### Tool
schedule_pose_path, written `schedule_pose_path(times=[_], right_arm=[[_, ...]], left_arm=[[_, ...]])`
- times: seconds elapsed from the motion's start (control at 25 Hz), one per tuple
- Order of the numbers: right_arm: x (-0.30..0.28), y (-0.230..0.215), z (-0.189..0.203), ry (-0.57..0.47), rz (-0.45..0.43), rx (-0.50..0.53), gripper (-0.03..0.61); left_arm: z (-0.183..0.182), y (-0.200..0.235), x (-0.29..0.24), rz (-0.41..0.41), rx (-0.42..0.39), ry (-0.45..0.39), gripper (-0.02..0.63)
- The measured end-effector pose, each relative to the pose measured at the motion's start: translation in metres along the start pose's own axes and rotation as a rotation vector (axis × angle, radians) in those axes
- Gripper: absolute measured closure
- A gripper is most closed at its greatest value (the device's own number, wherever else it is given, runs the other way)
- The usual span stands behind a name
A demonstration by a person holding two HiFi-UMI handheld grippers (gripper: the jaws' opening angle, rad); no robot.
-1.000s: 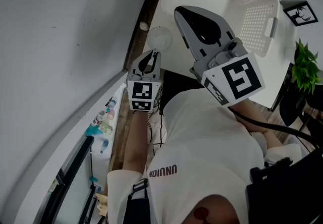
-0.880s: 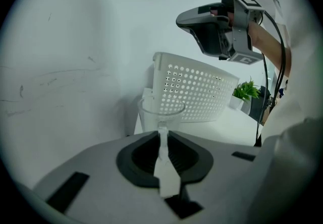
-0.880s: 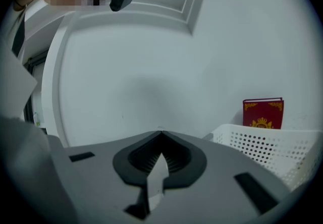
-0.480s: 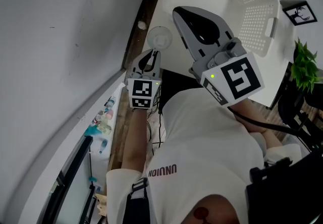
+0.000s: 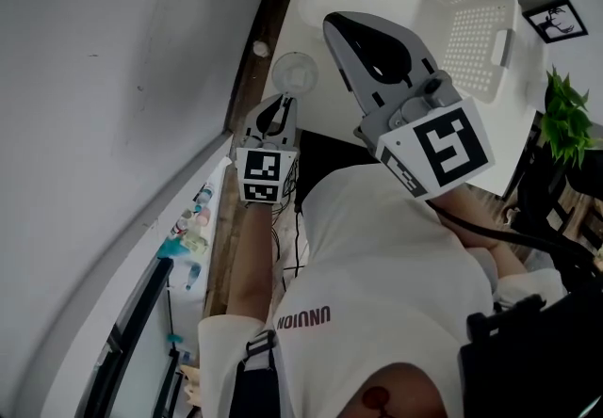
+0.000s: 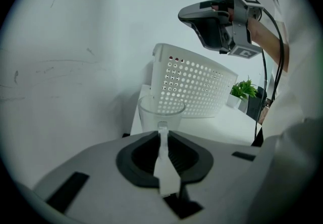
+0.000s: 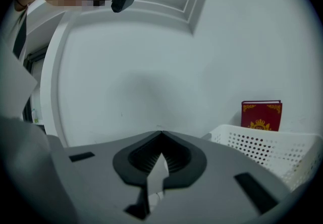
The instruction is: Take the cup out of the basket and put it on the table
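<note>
The left gripper [image 6: 161, 134] is pinching the near wall of the cup [image 6: 160, 112] with narrow jaws. The cup is upright outside the basket [image 6: 199, 89], close to the table [image 6: 217, 128] edge. The right gripper [image 7: 161, 133] is hanging closed and empty. If released here, the cup may tip off that edge.

White table [image 5: 303, 11] stands against a plain wall [image 5: 113, 77].

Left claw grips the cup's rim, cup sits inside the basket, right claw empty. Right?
No: the cup is outside the basket, in front of it, per the left gripper view. The left claw does grip its rim; the right claw is empty.
</note>
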State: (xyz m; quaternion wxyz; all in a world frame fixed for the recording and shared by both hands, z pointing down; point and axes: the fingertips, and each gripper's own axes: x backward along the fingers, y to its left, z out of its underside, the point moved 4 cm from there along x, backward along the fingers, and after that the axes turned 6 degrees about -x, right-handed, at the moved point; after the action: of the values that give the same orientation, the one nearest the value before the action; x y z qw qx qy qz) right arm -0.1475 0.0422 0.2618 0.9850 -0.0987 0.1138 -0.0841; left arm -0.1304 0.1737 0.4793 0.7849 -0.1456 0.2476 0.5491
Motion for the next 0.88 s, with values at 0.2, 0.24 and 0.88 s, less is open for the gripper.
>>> schedule_pose_path(times=[0.2,0.24,0.88], right_arm=[[0.001,0.002,-0.001,-0.002,-0.017,0.013,0.560],[0.002,0.001,-0.001,-0.001,-0.016,0.014,0.560],[0.007,0.000,0.003,0.015,-0.017,0.030,0.560]], left_arm=[[0.003,-0.001,0.001,0.003,0.007,-0.018,0.569],[0.003,-0.002,0.001,0.005,0.003,-0.019,0.569],[0.006,-0.012,-0.003,-0.009,-0.010,-0.015,0.558]])
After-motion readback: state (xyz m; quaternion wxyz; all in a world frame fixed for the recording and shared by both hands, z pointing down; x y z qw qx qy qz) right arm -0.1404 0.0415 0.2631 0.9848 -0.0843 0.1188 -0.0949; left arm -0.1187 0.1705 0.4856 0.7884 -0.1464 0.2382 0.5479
